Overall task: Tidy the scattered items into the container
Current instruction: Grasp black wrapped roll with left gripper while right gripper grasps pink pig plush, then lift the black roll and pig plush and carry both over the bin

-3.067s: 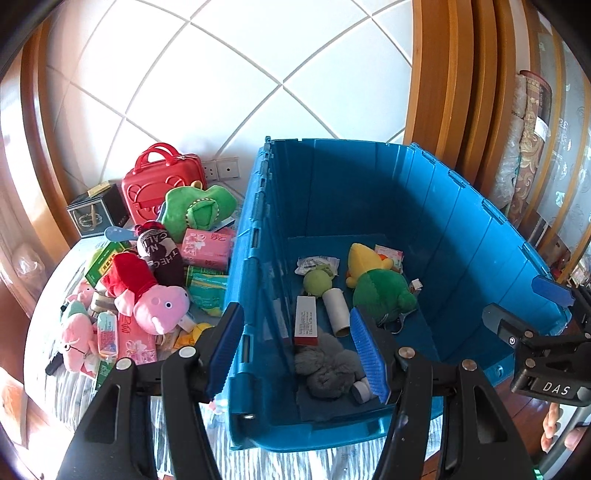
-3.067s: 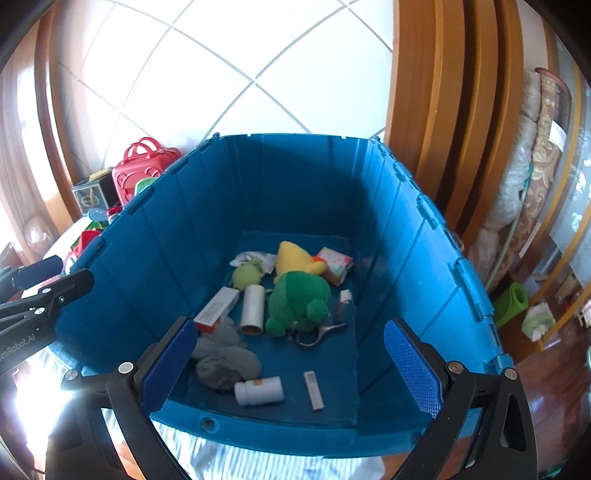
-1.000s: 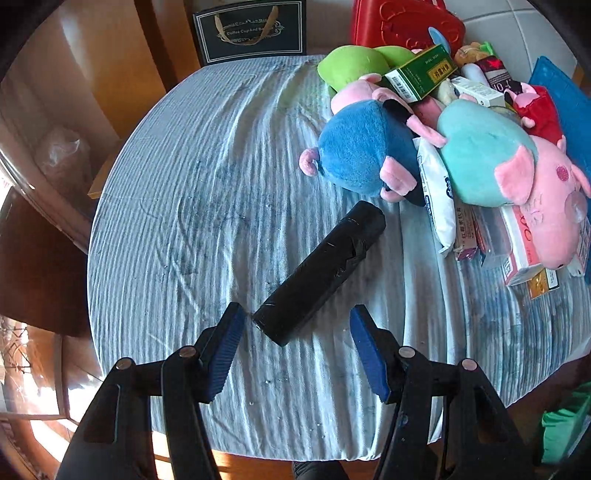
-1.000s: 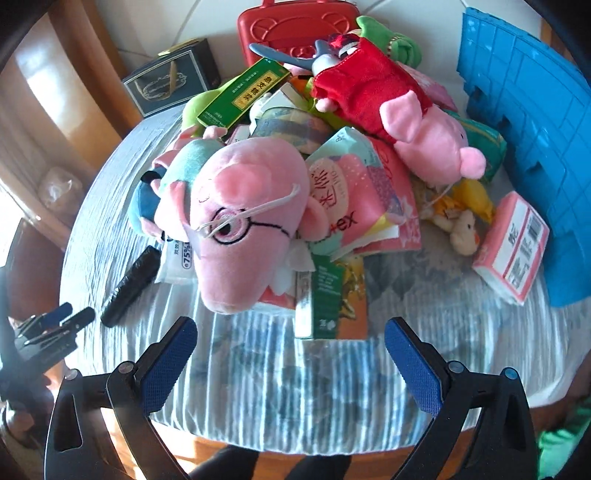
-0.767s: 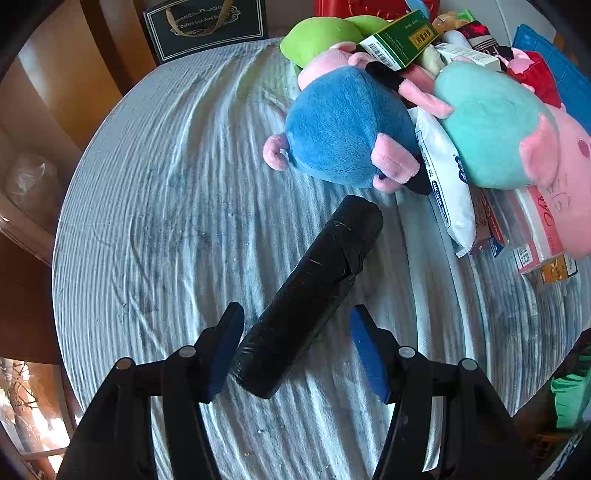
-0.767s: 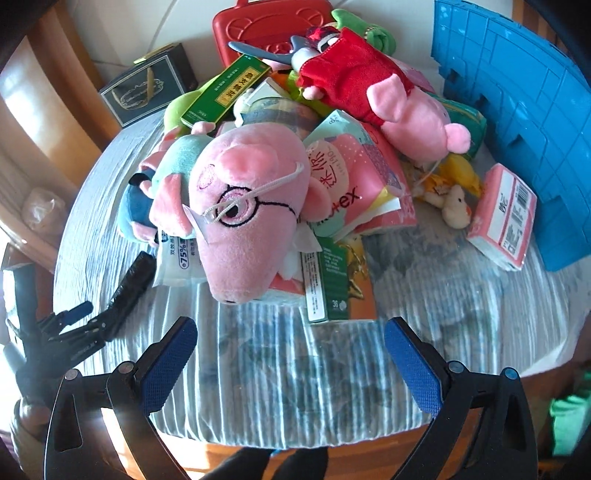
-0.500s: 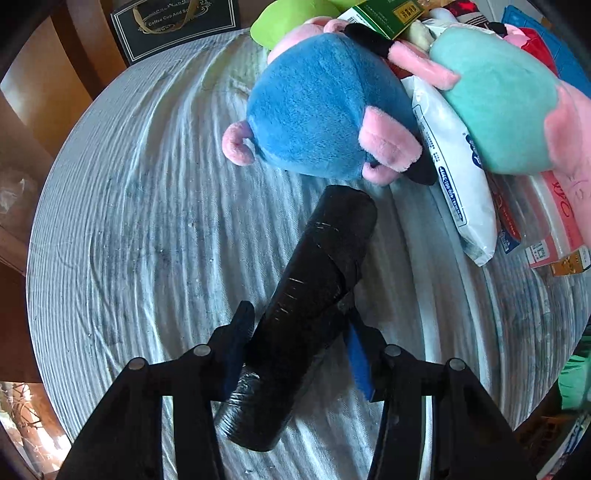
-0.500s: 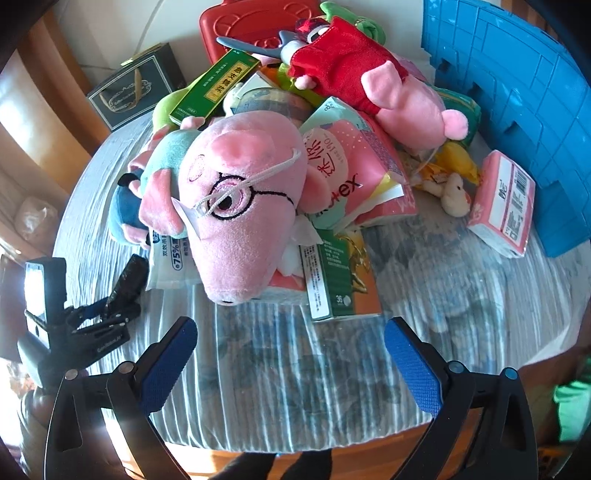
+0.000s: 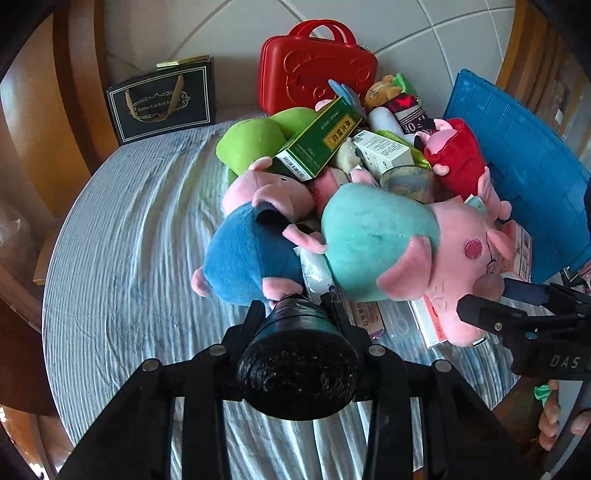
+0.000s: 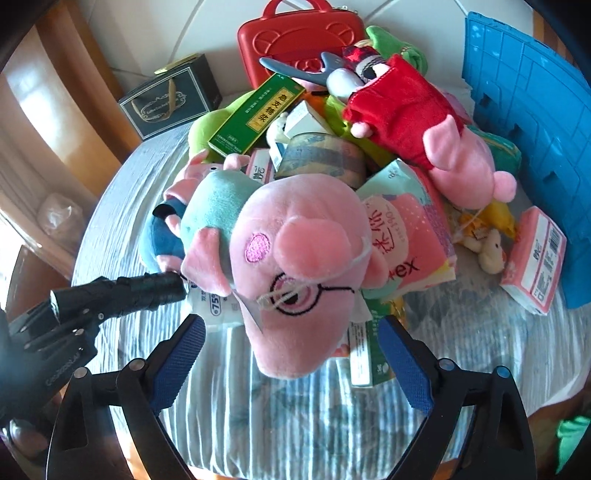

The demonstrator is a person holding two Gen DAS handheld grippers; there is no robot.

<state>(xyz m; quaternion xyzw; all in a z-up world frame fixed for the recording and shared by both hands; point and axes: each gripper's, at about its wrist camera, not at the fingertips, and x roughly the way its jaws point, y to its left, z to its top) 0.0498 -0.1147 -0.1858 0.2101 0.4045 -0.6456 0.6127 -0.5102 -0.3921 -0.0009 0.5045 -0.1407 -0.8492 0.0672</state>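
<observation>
Covering the round table [image 9: 122, 236], a striped cloth meets tiled wall [image 9: 236, 33].

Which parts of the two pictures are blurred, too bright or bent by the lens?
Left wrist view: the black roll's near end fills the foreground, slightly soft; wall tile lines curve. Right wrist view: sunlight washes out the striped cloth near the bottom edge; the blue bin wall bows.

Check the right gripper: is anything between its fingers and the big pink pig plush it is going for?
Nothing visible blocks it. The right gripper has its jaws closing, one on each side of the pink pig plush, whose snout already sits between them, pads not yet touching. The green box lies beside the snout.
</observation>
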